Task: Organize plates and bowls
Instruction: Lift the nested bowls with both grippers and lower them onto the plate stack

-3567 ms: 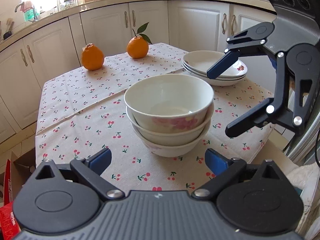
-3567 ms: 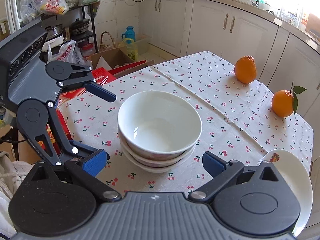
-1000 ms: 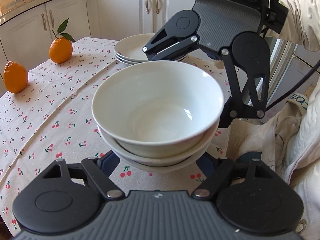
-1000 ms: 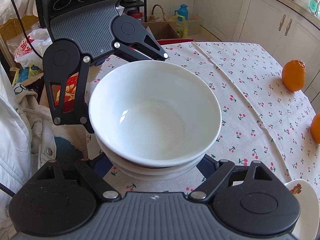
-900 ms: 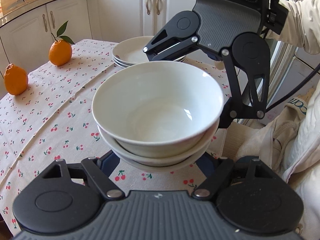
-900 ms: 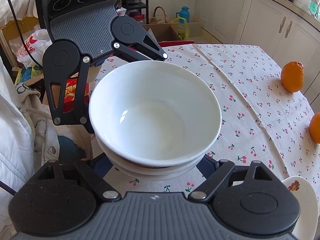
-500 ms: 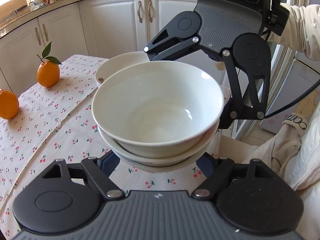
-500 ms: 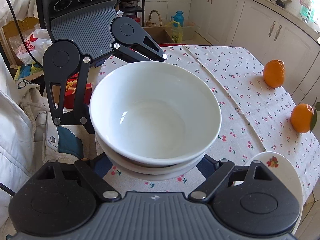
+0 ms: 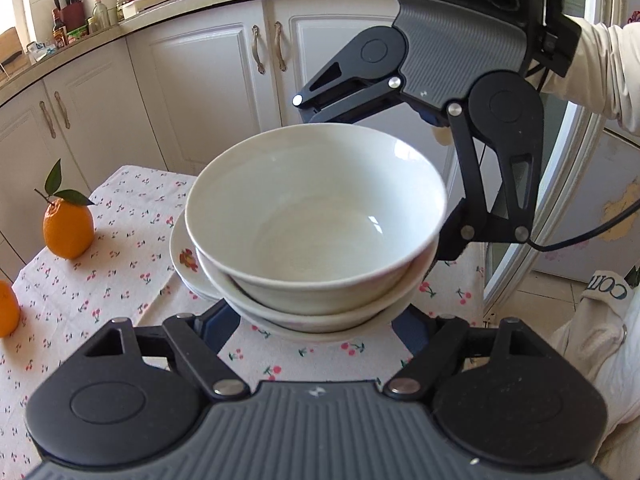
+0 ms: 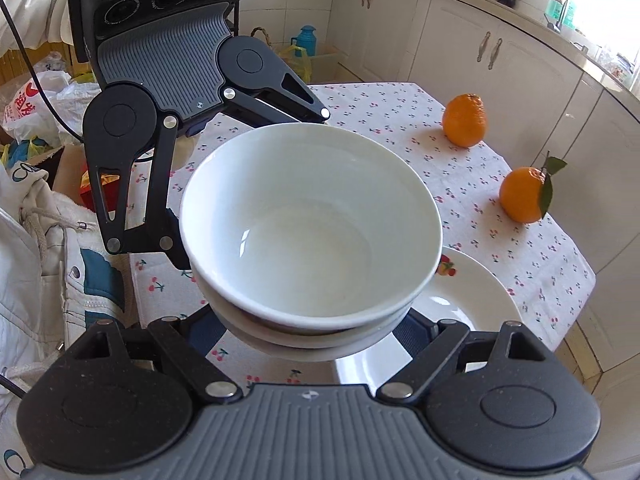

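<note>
— What is seen at the left, on the cherry-print tablecloth (image 9: 100, 292)?

— A leafed orange (image 9: 68, 226) is seen there, with a second orange (image 9: 7, 308) cut off at the frame edge. Just right of them, the stack of plates (image 9: 182, 258) is partly hidden by what is held above it.

— And the middle?

— The stack of bowls (image 9: 316, 224) is held off the cloth, over the near edge of the plates. It is clamped from opposite sides: the left gripper (image 9: 316, 322) has its jaws closed against the lower bowls, and the right gripper (image 10: 304, 332) is pressed on them likewise.

— Further right?

— In the right wrist view, the plates (image 10: 472, 304) are shown below and right of the bowls, the oranges well apart beyond.
</note>
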`<control>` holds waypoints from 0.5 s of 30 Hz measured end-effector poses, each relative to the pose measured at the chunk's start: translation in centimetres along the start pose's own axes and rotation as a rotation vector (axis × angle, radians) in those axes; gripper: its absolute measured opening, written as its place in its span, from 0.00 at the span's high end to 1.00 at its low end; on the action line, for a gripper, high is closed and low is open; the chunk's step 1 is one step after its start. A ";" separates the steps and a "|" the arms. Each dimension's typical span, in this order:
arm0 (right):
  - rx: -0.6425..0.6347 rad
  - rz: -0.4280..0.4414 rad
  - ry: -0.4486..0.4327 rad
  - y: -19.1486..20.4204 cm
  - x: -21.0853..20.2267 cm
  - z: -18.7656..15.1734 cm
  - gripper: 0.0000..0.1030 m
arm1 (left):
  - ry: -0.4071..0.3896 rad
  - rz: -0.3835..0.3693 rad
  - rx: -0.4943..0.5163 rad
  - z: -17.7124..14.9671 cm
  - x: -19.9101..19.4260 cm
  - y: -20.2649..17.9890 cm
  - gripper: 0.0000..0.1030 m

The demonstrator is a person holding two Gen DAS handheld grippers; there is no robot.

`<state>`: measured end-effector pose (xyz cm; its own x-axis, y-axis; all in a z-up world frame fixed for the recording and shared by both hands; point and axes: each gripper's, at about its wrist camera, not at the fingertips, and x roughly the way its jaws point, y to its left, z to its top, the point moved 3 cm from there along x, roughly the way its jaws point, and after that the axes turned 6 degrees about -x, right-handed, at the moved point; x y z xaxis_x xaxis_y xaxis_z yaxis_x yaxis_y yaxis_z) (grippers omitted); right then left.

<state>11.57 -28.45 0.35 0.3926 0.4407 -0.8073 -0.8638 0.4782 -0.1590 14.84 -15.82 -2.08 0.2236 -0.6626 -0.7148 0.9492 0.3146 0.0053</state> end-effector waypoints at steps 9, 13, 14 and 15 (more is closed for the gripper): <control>0.034 -0.041 0.016 -4.7 0.5 -2.2 0.11 | -0.009 -0.002 0.007 3.0 4.1 2.4 0.21; 0.052 -0.054 0.029 -6.1 1.2 -3.2 0.11 | 0.000 0.004 0.013 3.7 5.8 3.2 0.21; 0.058 -0.056 0.033 -6.4 1.5 -3.4 0.11 | 0.004 0.006 0.015 3.7 6.1 3.3 0.21; 0.062 -0.057 0.036 -6.6 1.7 -3.6 0.11 | 0.006 0.006 0.017 3.8 6.5 3.5 0.21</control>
<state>16.82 -33.61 -2.01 0.4278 0.3848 -0.8179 -0.8187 0.5485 -0.1701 20.41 -21.59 -4.02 0.2279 -0.6564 -0.7192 0.9516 0.3067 0.0215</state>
